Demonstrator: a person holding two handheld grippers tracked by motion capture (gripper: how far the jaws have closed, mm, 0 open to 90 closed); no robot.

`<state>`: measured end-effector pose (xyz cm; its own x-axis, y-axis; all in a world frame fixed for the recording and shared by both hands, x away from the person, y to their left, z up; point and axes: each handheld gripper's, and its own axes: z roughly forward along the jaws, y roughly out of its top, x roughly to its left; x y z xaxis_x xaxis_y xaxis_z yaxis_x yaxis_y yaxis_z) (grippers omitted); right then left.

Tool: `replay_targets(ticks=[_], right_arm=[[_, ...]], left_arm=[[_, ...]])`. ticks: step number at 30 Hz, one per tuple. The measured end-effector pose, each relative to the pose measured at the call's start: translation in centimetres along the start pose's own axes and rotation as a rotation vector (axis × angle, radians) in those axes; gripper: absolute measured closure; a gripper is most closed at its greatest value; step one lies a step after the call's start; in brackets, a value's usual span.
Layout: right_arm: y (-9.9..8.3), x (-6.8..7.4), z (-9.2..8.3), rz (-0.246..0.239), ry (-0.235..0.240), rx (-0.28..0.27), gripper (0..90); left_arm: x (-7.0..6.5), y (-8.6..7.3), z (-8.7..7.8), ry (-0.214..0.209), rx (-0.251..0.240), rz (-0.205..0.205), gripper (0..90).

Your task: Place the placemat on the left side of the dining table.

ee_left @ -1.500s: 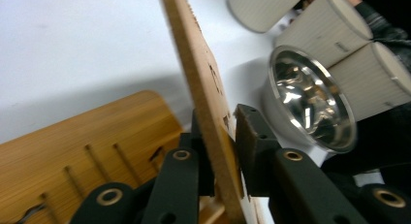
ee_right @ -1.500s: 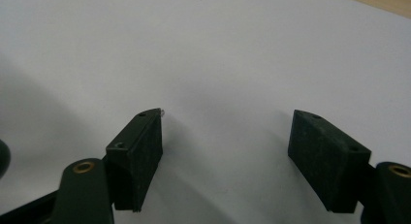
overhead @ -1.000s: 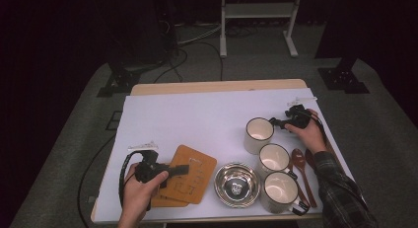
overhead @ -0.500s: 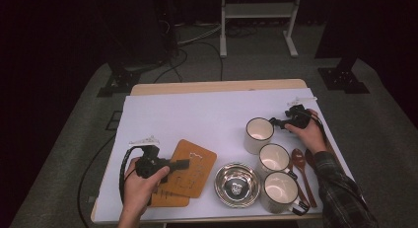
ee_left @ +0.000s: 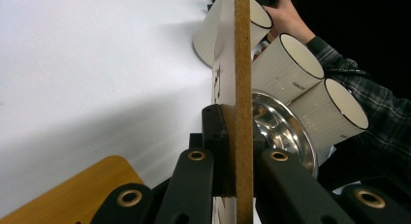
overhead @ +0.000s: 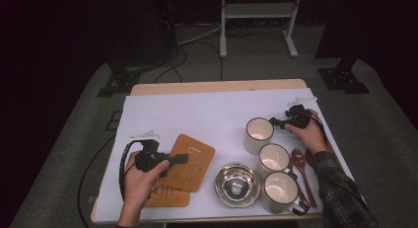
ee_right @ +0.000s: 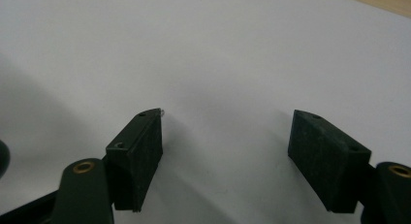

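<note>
Left gripper view | wooden board (ee_left: 243, 64) edge-on, clamped between jaws | right jaws wide, empty

Your left tongs (overhead: 181, 159) were clamped tight, the forearm entering from the near edge, wrist angled right. Your right tongs (ee_right: 228, 161) stood wide apart, nothing between them, the hand (overhead: 308, 132) resting low.
</note>
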<state>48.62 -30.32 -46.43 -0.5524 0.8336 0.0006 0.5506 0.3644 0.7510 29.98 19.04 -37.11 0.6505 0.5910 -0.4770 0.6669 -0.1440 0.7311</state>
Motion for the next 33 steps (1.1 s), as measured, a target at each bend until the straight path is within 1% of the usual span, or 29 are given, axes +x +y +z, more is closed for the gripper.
replay_targets(ticks=[3,11,19,28,33], right_arm=[[0.0,0.0,0.0,-0.002,-0.001,0.000,26.6],[0.0,0.0,0.0,0.001,0.002,0.000,26.6],[0.0,-0.1,0.0,0.006,0.005,0.000,26.6],[0.0,-0.1,0.0,0.011,0.008,0.000,26.6],[0.0,-0.1,0.0,0.012,0.009,-0.001,26.6]], left_arm=[[0.1,0.5,0.0,-0.004,0.001,0.005,86.2],[0.3,1.8,0.2,0.007,-0.001,0.030,86.2],[0.7,3.2,0.9,0.003,0.004,0.058,86.2],[1.7,4.8,1.3,0.012,0.003,0.090,86.2],[2.4,5.7,1.1,0.017,-0.016,0.099,86.3]])
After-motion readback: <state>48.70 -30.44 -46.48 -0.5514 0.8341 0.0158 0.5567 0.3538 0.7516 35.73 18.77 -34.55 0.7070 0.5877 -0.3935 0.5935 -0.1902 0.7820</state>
